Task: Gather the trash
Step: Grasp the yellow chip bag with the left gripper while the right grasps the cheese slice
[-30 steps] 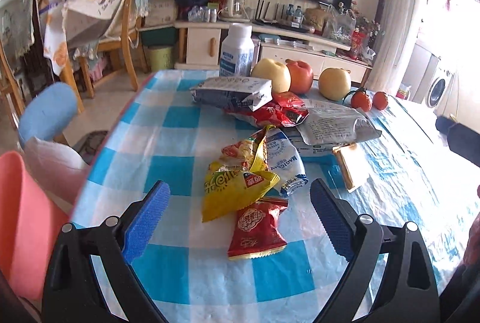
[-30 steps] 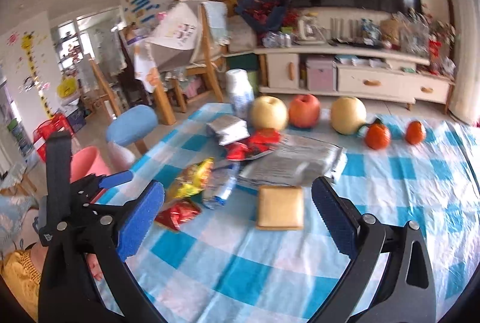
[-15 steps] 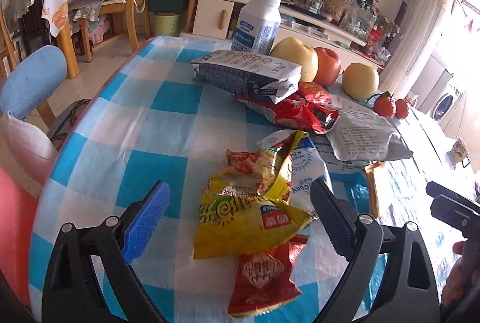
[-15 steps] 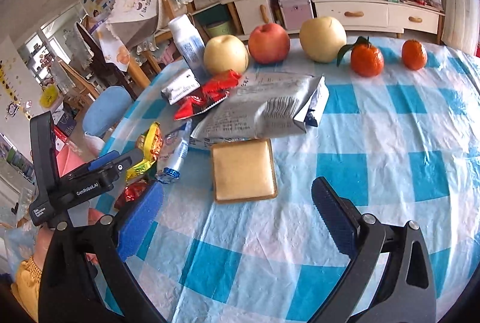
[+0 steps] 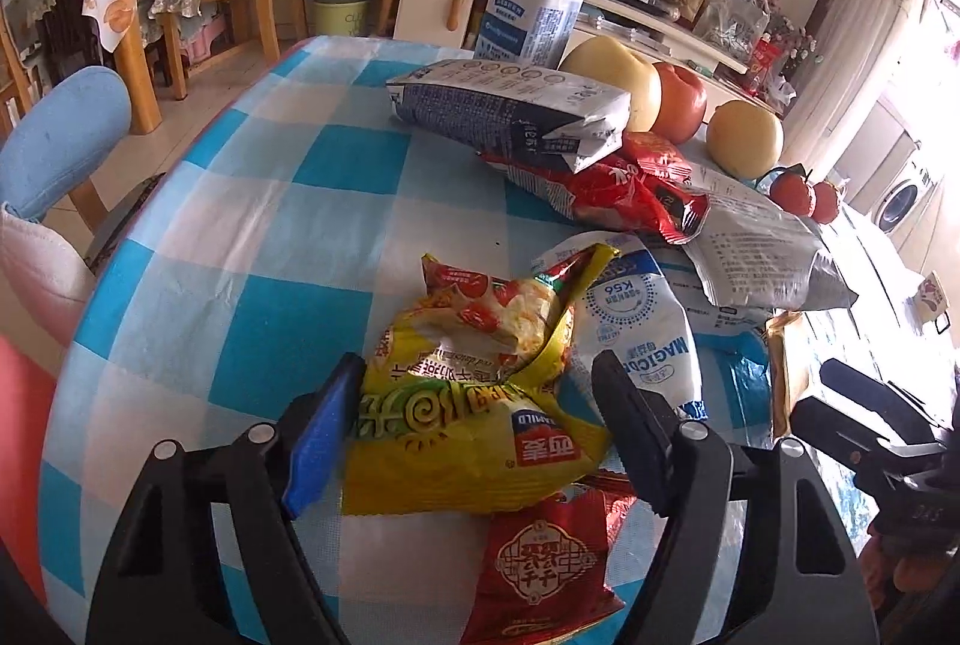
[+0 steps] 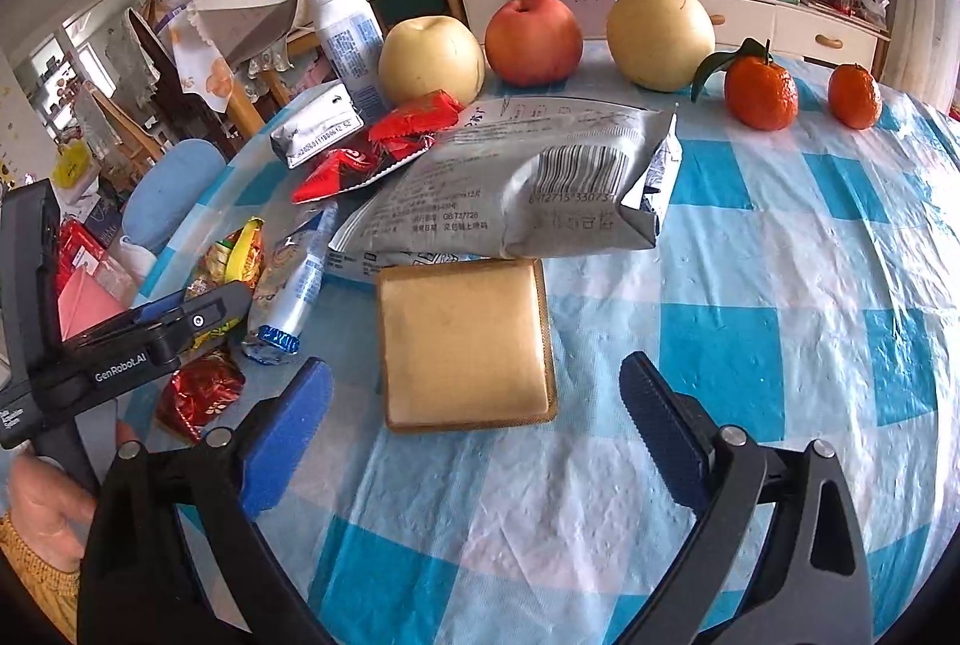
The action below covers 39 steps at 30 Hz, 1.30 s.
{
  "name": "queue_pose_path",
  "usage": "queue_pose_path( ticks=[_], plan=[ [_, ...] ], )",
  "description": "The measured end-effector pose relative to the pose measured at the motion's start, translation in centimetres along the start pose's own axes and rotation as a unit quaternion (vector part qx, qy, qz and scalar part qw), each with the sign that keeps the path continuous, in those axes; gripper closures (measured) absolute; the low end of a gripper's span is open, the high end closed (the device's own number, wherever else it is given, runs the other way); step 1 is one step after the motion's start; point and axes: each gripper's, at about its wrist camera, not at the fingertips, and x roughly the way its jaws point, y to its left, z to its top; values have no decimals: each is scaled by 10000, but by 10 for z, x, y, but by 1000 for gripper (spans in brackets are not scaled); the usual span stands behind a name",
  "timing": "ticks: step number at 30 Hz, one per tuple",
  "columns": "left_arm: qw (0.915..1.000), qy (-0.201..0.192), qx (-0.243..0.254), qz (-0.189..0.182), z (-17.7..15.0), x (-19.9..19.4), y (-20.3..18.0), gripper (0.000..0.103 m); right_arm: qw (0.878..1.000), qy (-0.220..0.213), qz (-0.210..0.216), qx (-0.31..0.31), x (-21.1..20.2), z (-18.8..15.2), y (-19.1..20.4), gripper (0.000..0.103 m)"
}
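The table (image 5: 252, 201), under a blue-and-white checked cloth, carries a heap of wrappers toward 12 o'clock, with fruit and a white bottle (image 5: 534, 9) behind it.

Largest of the near trash is the yellow snack bag (image 5: 474, 405). It lies directly between the fingers of the left claw (image 5: 474, 423), its long axis running roughly from 6 to 12 o'clock in the left wrist view, so the fingers bracket its short width. The jaws are closing around it; the blue pad at 9 o'clock is at the bag's edge, but I cannot tell that both pads press yet, so it reads as not gripped. A small red packet (image 5: 540, 567) peeks out under the bag at 6 o'clock.

The right claw (image 6: 474, 423) stands wide with its jaws closing, empty, and the flat tan packet (image 6: 468, 345) sits just ahead at 12 o'clock, square to the fingers.

Compared with a second ago, both claws are lower and nearer the trash: the yellow bag was well ahead of the left fingers then, and both jaws were wider.
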Motion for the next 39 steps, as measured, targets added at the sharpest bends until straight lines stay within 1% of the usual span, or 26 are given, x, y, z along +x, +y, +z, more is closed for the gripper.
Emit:
queue_pose_path(
  ticks=[1,2,7,8,12,13,16,23,33,35,39],
  plan=[
    [10000,2,-30,1,0,0,1,28,10000,8,-17,-9,2,0,0,21],
    [10000,-2,-35,10,0,0,1,29,10000,16,-29,-8,3,0,0,25],
    [10000,-25,-36,29,-1,-2,3,35,9999,14,-111,-87,7,0,0,26],
    [10000,-27,-38,33,-1,-2,4,36,9998,6,-143,-141,7,-1,2,29],
    [10000,-51,-56,-7,-2,-3,5,39,9991,-33,-254,-325,8,-2,7,35],
    [10000,-59,-55,-9,-2,-4,4,40,9988,-47,-301,-388,9,-3,9,39],
    [9999,-83,-70,-33,-2,-5,5,43,9980,-78,-390,-494,10,-4,13,39],
    [9996,-150,-201,-143,-2,-13,13,60,9973,-153,-394,-597,10,-5,17,40],
    [9991,-157,-286,-253,-7,-21,23,64,9964,-343,-314,-713,-1,-5,27,40],
    [9990,-191,-313,-274,-8,-25,25,67,9961,-406,-268,-731,-5,-5,31,40],
    [9985,-278,-345,-329,-10,-34,28,67,9957,-503,-192,-758,-15,-5,36,40]
  ],
)
